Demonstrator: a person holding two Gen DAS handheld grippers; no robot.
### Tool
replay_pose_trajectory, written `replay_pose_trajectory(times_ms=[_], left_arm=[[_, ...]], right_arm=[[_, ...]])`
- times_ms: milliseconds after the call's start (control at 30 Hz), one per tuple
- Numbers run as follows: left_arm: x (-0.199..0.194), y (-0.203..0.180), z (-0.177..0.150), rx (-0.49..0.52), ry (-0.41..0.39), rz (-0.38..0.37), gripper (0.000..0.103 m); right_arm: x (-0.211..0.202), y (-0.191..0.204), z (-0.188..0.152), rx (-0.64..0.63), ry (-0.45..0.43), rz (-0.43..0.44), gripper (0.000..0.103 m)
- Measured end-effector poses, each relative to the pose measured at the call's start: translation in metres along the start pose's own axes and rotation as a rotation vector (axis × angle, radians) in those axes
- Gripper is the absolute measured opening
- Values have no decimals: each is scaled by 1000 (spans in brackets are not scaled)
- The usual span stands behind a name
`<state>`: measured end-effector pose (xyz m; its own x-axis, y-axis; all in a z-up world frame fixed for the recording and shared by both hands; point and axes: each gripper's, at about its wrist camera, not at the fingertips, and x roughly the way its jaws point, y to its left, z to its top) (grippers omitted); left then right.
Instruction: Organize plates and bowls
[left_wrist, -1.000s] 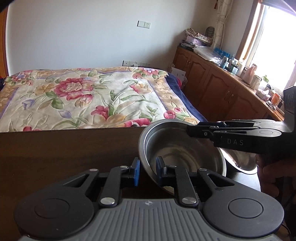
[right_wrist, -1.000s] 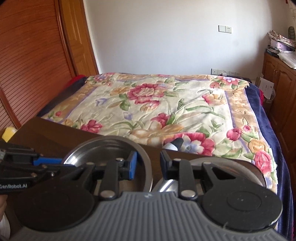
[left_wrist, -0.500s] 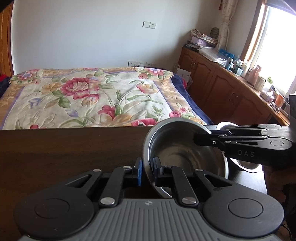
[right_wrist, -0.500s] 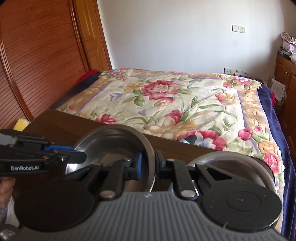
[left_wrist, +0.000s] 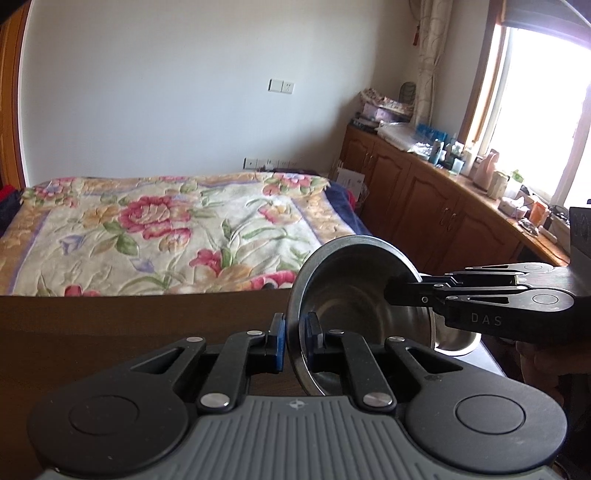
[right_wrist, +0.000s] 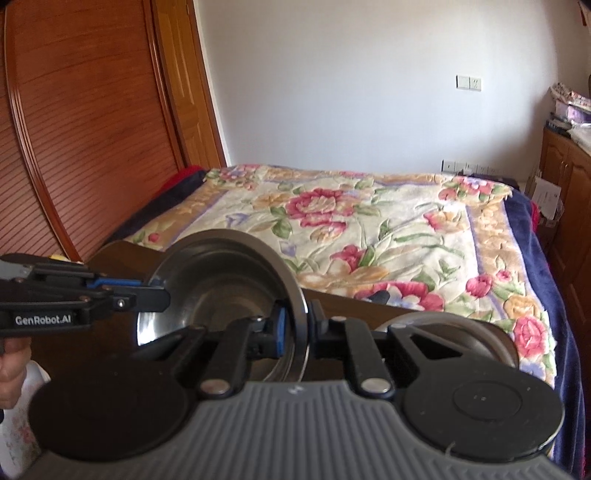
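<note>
A steel bowl (left_wrist: 354, 306) hangs tilted above the dark wooden table (left_wrist: 110, 325), held by both grippers at once. My left gripper (left_wrist: 293, 339) is shut on its near left rim. My right gripper (left_wrist: 393, 291) reaches in from the right and is shut on the opposite rim. In the right wrist view the same bowl (right_wrist: 221, 291) is pinched at its right rim by my right gripper (right_wrist: 297, 328), with my left gripper (right_wrist: 160, 293) clamped on its far left rim. A second steel bowl (right_wrist: 461, 332) sits on the table to the right, partly hidden.
Just past the table's far edge lies a bed with a floral cover (left_wrist: 166, 229). Wooden cabinets (left_wrist: 424, 199) with cluttered tops run along the right wall below a window. A wooden sliding door (right_wrist: 74, 129) stands to the left. A hand (right_wrist: 11, 369) holds the left gripper.
Both grippers have narrowed onto the bowl's rim and are now shut on it. The bowl has risen off the table and tilted, and both cameras have come up.
</note>
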<state>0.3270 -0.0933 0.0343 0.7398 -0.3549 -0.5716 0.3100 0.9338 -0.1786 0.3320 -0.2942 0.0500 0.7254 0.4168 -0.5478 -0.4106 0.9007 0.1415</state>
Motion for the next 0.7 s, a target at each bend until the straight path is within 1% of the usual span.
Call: replay_pose_trajectory(times_ms=[300, 433, 700], left_arm=[[-28, -14, -2, 37, -50, -21, 9], [-39, -17, -4, 46, -60, -35, 9], [-66, -20, -18, 52, -88, -83, 8]], right_arm=[[-27, 4, -3, -6, -40, -16, 14], [-39, 8, -6, -8, -55, -24, 14], [-61, 20, -18, -13, -63, -32, 14]])
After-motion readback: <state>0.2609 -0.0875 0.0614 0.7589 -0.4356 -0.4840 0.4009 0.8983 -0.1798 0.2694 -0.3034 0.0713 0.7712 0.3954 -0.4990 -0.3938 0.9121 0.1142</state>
